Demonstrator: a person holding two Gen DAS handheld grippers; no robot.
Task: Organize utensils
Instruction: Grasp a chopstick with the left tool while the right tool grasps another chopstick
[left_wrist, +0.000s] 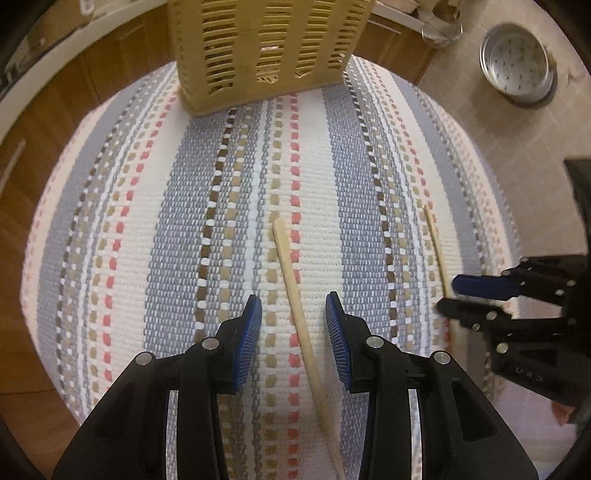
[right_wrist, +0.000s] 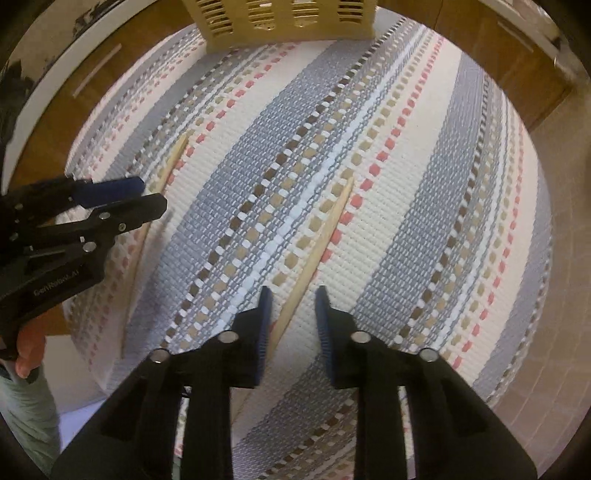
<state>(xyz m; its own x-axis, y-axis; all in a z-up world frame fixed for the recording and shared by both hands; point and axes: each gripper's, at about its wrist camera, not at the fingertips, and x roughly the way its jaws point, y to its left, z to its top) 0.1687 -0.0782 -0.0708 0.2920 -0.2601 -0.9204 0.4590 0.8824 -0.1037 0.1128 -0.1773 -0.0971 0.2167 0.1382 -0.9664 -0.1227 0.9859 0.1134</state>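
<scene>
Chopsticks | we straddle left chopstick (left_wrist: 295, 295) with left gripper (left_wrist: 293, 314), right chopstick (right_wrist: 314, 254) with right gripper (right_wrist: 293, 306), jaws apart, unclamped | on striped mat (left_wrist: 166, 240), basket (left_wrist: 266, 55) far | light, stiff, thin, roll-prone: pinch mid-shaft

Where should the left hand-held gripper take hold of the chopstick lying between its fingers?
Grip the chopstick on its mid-shaft, coming straight down from above. It lies flat on the striped mat, running lengthwise between the open fingers of the left hand-held gripper, so the pads can close across its thin width. The thicker end nearer the camera probably gives steadier purchase than the tapered tip.
</scene>
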